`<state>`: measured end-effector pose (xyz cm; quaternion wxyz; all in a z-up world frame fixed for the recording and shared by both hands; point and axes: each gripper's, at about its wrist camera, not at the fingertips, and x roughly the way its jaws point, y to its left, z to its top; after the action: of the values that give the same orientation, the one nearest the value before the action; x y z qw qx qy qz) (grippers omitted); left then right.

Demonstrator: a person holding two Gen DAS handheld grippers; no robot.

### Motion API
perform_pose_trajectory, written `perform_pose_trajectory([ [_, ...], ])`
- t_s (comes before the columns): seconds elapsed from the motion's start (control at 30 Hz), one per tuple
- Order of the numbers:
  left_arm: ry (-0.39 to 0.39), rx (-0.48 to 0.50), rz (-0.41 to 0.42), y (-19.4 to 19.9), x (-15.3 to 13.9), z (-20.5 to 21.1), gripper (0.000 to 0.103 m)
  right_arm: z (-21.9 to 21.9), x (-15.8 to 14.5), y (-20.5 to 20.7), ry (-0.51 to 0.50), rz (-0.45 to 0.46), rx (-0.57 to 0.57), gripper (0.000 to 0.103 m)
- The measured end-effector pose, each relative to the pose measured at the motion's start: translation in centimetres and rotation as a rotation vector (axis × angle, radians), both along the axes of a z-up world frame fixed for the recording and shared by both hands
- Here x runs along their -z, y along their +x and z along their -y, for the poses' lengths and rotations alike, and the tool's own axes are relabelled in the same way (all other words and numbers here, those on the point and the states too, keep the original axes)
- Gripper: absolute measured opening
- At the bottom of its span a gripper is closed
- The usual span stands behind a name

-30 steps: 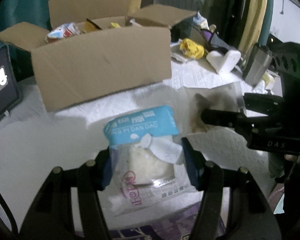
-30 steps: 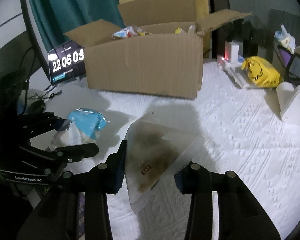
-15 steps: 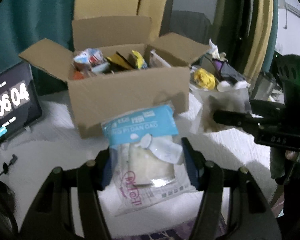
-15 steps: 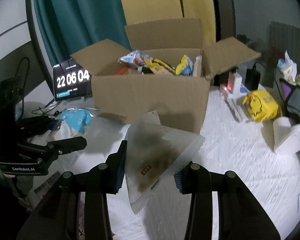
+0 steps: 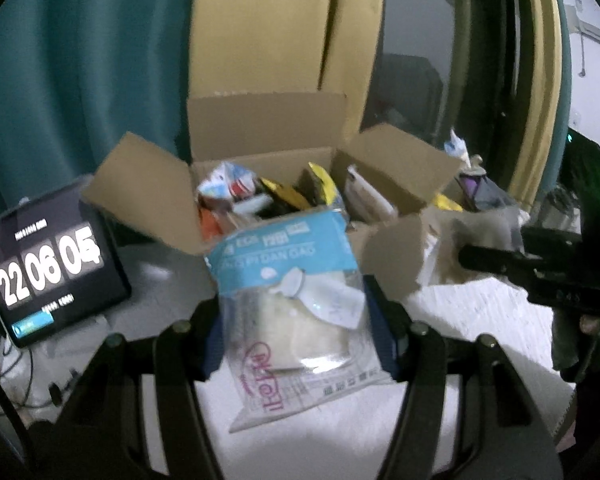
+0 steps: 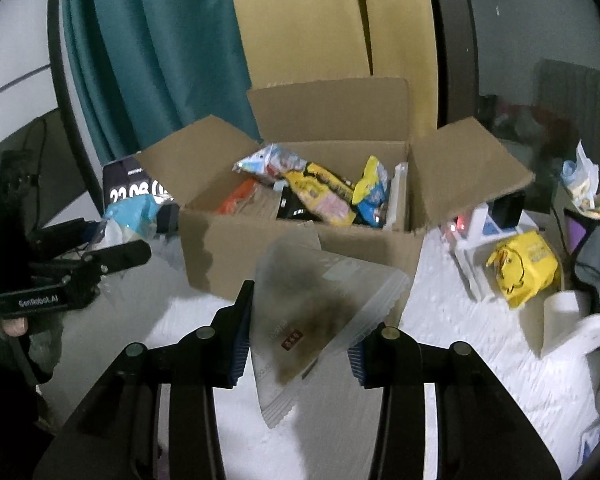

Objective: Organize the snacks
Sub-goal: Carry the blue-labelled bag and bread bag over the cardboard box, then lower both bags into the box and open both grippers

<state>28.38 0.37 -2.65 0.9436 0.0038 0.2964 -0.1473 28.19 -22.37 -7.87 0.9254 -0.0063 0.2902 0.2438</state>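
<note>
My left gripper point(image 5: 296, 320) is shut on a clear snack bag with a blue top point(image 5: 292, 288), held up in the air before the open cardboard box point(image 5: 388, 256). The same bag point(image 6: 130, 216) shows at the left of the right wrist view. My right gripper point(image 6: 298, 330) is shut on a frosted triangular snack packet with a dark filling point(image 6: 320, 304), also lifted, just in front of the box point(image 6: 296, 252). Several colourful snack packs point(image 6: 320, 192) lie inside the box.
A tablet showing a clock point(image 5: 48, 268) leans at the left on the white cloth-covered table point(image 6: 460, 360). A yellow bag point(image 6: 524, 268), a white charger block point(image 6: 476, 228) and a white holder point(image 6: 572, 320) sit at the right. Teal curtains point(image 6: 156, 60) hang behind.
Both grippers have risen with their packets off the table and tilted further down, so the box's inside now shows. The box looks farther and lower in both views.
</note>
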Motion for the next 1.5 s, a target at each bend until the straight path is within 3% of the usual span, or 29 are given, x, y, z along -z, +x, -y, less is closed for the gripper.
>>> perform_pose_trajectory([
  [0.33, -0.004, -0.064, 0.044, 5.2, -1.2, -1.6, 0.061, 0.2, -1.1, 3.5, 0.015, 0.026, 0.019, 0.043],
  [0.8, 0.017, -0.091, -0.019, 12.0, 1.0, -1.5, 0.062, 0.0, -0.8, 9.6, 0.034, 0.01, 0.055, 0.043],
  [1.27, -0.065, -0.076, -0.035, 13.3, 1.0, -1.6, 0.075, -0.9, 0.1, 14.3, 0.028, -0.007, 0.173, 0.043],
  [1.33, -0.074, -0.08, -0.032, 13.0, 0.7, -1.8, 0.075, -1.2, 0.1, 14.3, 0.02, -0.001, 0.176, 0.046],
  [1.43, -0.086, -0.087, -0.023, 12.3, 0.4, -2.3, 0.076, -1.5, 0.1, 14.0, 0.007, 0.015, 0.176, 0.065],
  [1.5, -0.092, -0.09, -0.019, 11.7, 0.2, -2.5, 0.076, -1.5, 0.0, 13.6, 0.004, 0.015, 0.171, 0.067],
])
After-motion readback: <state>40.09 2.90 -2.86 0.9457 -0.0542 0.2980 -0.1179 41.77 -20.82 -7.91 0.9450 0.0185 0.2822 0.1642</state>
